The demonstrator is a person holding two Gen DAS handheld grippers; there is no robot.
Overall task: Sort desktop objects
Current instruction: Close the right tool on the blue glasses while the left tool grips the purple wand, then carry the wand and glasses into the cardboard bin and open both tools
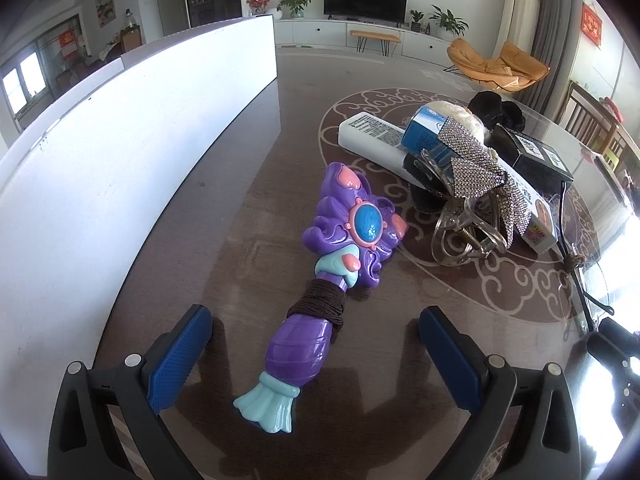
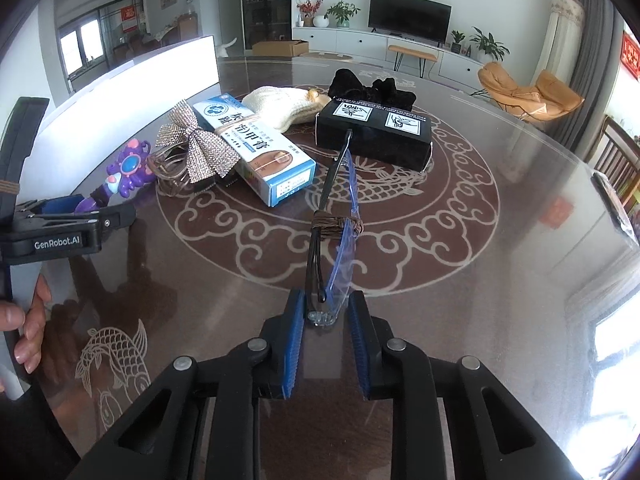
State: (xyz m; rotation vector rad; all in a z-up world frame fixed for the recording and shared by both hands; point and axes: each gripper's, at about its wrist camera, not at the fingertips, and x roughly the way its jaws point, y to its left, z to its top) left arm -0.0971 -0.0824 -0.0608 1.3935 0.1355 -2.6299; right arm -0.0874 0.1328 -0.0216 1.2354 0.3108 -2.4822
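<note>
Jaws of our right gripper (image 2: 325, 312) pinch folded glasses (image 2: 334, 236) near black box (image 2: 374, 136), lifting for sorting. Our left gripper (image 1: 316, 350) gapes around purple toy wand (image 1: 316, 268), beside box, untouched, awaiting grasp.

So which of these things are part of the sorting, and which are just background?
Job: toy wand, glasses, blue box, black box, bow clip, knit pouch, black scrunchie, white board.
Background: TV, orange chair, plants.
</note>
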